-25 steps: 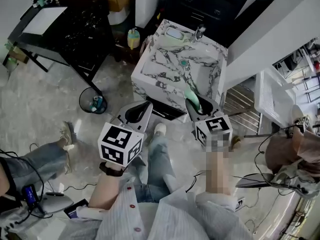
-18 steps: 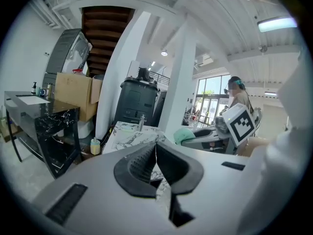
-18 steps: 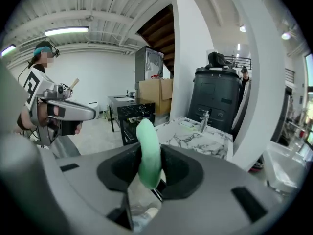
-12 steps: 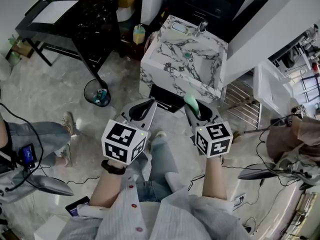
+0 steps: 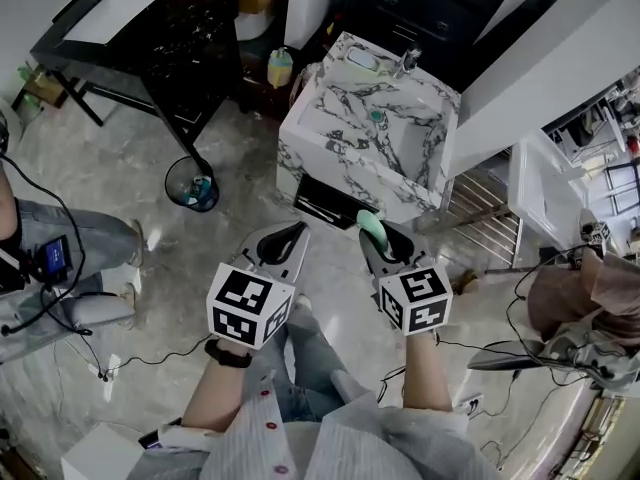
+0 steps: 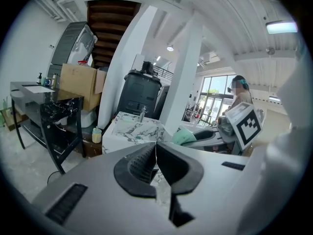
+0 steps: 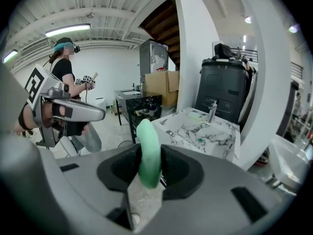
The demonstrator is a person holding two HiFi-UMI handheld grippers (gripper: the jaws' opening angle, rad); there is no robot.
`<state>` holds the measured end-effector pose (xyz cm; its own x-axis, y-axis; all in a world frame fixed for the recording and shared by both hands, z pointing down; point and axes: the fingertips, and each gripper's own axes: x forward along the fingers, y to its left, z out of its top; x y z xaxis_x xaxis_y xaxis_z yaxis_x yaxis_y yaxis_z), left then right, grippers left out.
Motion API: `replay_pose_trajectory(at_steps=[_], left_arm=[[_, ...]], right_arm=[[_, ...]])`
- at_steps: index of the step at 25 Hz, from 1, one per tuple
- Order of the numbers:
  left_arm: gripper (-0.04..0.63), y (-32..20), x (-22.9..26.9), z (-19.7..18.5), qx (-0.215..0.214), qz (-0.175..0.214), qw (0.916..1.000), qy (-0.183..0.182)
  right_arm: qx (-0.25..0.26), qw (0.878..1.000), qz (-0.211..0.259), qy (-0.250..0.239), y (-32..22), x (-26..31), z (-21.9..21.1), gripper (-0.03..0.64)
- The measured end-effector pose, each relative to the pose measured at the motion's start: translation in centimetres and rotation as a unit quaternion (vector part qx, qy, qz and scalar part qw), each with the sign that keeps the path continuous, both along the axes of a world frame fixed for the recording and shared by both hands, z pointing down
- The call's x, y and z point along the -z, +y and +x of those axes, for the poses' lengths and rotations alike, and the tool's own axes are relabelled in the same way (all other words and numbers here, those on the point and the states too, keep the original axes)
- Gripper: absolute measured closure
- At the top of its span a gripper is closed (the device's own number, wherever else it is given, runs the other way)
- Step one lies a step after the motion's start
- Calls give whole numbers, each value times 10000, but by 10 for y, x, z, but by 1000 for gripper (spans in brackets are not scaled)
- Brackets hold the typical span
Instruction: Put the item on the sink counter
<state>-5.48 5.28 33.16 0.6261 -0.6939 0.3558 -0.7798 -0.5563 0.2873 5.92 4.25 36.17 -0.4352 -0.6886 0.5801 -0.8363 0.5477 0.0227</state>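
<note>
Your right gripper [image 5: 374, 236], clamped on the green item [image 5: 369, 225], now sits short of the sink counter's [image 5: 303, 120] front edge — left gripper [image 5: 295, 231] closed, empty — placement still ahead.

The sink counter [image 5: 335, 171] looks like white stone with dark veins, smooth and shiny. Its tap [image 5: 404, 62] is shiny metal. The green item [image 7: 148, 151] looks smooth and matt. The right gripper [image 5: 380, 236] and left gripper [image 5: 285, 236] are matt grey plastic with black ribbed pads [image 6: 142, 163]. The floor [image 5: 110, 198] is shiny grey stone. The far left box [image 6: 78, 84] is brown cardboard. The near shirt [image 5: 330, 438] is striped cloth.
</note>
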Motion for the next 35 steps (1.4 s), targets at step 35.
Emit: replay_pose_trajectory(at_steps=[35], left_arm=[[578,-45,-322,11,53,-1040,9946,-3]], right_arm=[[-150,9945,-910,487,-91,-351,1,486]])
